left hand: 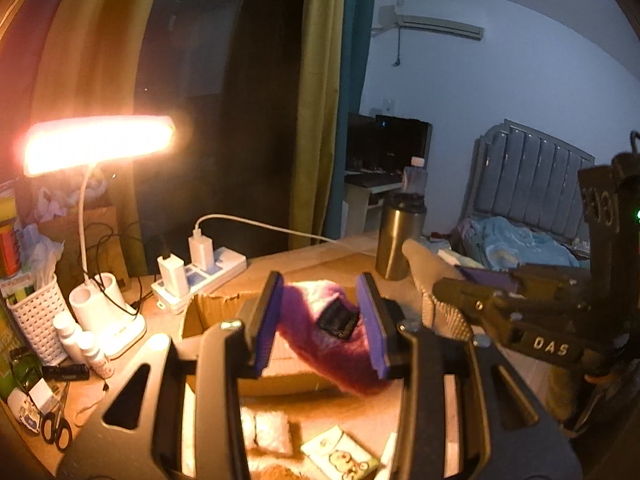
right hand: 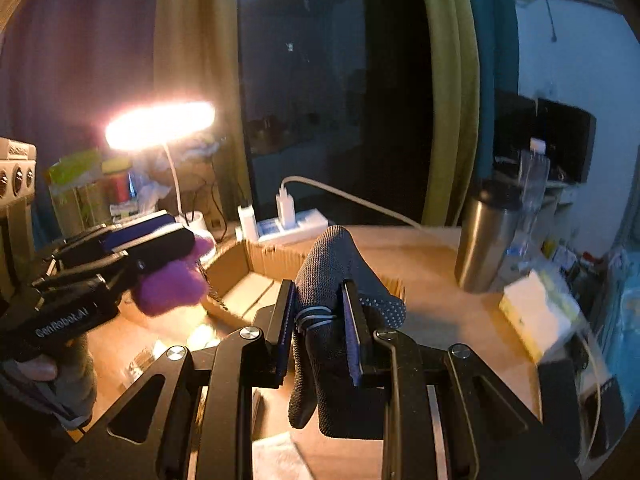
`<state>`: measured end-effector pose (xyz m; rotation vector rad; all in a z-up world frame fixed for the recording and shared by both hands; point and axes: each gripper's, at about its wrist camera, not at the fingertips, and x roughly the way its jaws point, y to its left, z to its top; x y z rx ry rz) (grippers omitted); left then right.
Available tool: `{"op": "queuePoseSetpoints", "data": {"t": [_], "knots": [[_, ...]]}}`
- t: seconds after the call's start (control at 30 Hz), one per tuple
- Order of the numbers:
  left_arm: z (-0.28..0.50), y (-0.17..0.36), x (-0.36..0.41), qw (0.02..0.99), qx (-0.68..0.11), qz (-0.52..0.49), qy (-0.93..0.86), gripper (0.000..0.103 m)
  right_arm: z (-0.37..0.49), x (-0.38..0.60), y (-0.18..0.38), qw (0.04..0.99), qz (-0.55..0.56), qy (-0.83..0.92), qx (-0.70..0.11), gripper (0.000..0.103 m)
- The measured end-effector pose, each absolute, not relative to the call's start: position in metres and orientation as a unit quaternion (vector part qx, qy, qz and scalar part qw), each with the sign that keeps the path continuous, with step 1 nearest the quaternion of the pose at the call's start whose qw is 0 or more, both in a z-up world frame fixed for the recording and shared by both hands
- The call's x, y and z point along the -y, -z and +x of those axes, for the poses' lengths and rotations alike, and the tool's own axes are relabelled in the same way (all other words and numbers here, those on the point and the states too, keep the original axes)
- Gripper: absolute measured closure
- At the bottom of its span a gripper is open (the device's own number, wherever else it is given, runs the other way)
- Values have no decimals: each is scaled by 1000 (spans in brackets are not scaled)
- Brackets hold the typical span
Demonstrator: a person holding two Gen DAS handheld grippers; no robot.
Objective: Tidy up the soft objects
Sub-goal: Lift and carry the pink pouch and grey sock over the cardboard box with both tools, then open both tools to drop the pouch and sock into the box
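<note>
My left gripper (left hand: 321, 282) is shut on a fuzzy purple soft item (left hand: 320, 344) with a black tag, held above an open cardboard box (left hand: 208, 312) on the desk. In the right wrist view the left gripper (right hand: 176, 234) sits at the left with the purple item (right hand: 172, 284) hanging from it beside the box (right hand: 240, 264). My right gripper (right hand: 318, 285) is shut on a dark grey dotted glove bundle (right hand: 336, 252) tied with a band, raised over the box's near right corner. The left wrist view shows the right gripper (left hand: 440, 292) and glove (left hand: 424, 264) at the right.
A lit desk lamp (left hand: 96, 144) stands at the left, with a power strip (left hand: 208, 272) and chargers behind the box. A steel tumbler (left hand: 400, 236) stands at the back right. A white basket (left hand: 36, 320), scissors (left hand: 56, 428) and small packets (left hand: 272, 428) lie around; a tissue pack (right hand: 536, 312) is right.
</note>
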<state>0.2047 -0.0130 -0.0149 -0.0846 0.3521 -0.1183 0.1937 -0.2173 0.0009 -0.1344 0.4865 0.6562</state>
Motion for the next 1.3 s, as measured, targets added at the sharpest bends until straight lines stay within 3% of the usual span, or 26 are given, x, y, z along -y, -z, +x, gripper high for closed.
{"op": "queuePoseSetpoints", "data": {"t": [0.57,1.3], "knots": [[260,20,14,982,-166,-58,69,63,244,203,5,907,-31,-347,-236,79],[343,101,20,949,-297,-74,76,60,323,192,91,885,-10,-321,-337,78]]}}
